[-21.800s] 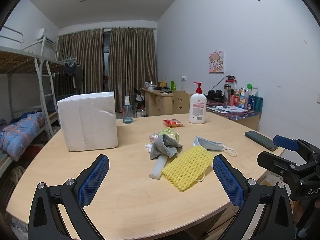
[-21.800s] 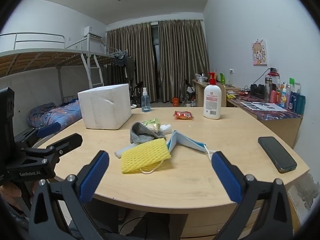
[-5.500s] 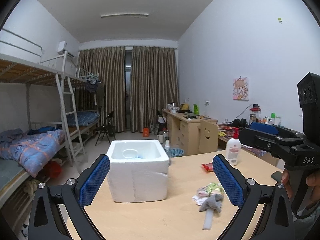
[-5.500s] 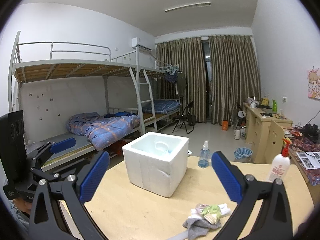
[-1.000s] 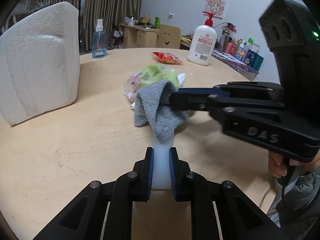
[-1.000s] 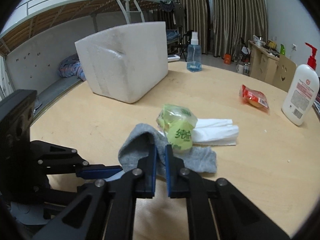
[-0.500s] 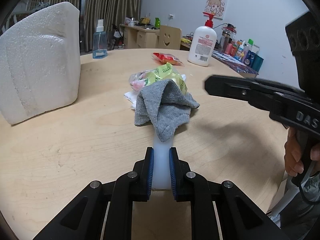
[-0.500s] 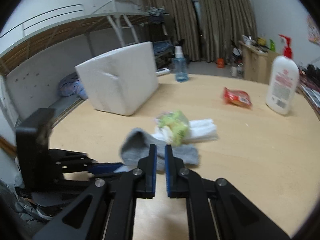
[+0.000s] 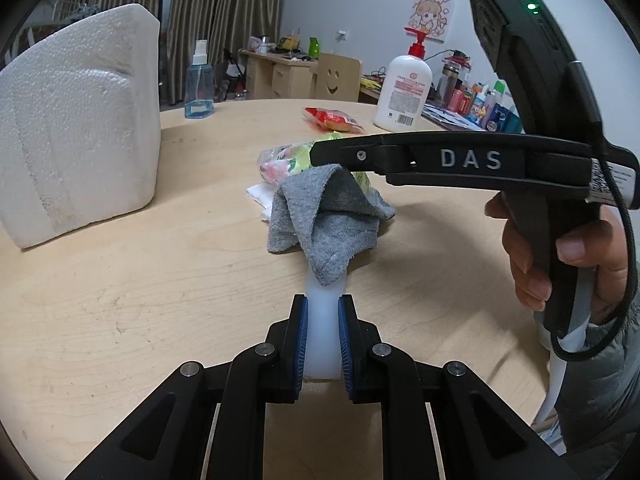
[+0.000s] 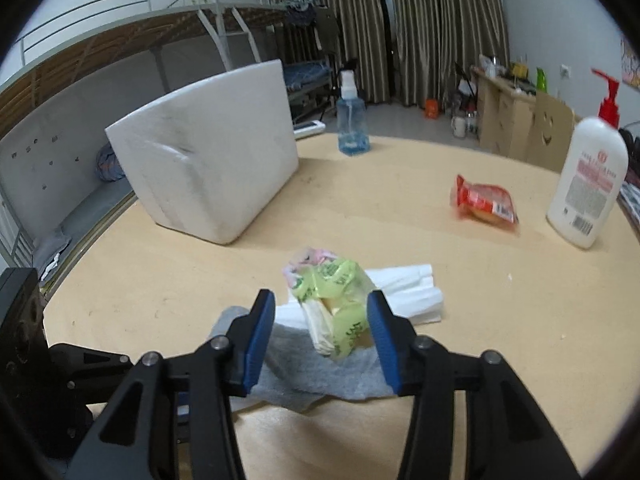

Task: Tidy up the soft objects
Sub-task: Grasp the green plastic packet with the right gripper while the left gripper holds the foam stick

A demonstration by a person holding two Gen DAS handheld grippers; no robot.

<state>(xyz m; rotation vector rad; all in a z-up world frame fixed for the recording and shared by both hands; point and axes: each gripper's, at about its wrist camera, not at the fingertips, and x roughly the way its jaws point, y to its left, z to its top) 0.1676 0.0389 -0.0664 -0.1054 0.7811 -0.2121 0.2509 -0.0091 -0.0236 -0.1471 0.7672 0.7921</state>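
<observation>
Left gripper [image 9: 323, 334] clamps the near end of a white foam tube [image 9: 323, 320], blue pads pressed flat against its sides. Tube lies on the round wooden table [image 9: 120, 280], its far end buried under a gray cloth [image 9: 326, 216] draped over it.

Right gripper [image 10: 322, 330] hovers above the pile, jaws parted moderately, holding nothing. Between its pads sits a green tissue pack [image 10: 332, 304], resting on the cloth and against some folded white tissue [image 10: 404, 280]. No contact visible yet.

White foam box [image 10: 212, 168] stands to the left, well apart from the pile; its opening is not visible from either camera. Likely the destination.

Handling judgement:
- Tube: light, squashy, slightly springy. End grip works, but the cloth may slide off or drag along when it lifts.
- Cloth: limp terry, no stiffness. Pinch a raised fold at the peak, not a flat edge.
- Tissue pack: light, crinkly film, slippery. Take it across the middle of its body; too firm a squeeze could shoot it out sideways.

Lotion bottle [image 10: 586, 184], spray bottle [image 10: 352, 124] and red snack packet [image 10: 484, 200] stand beyond, apart.
</observation>
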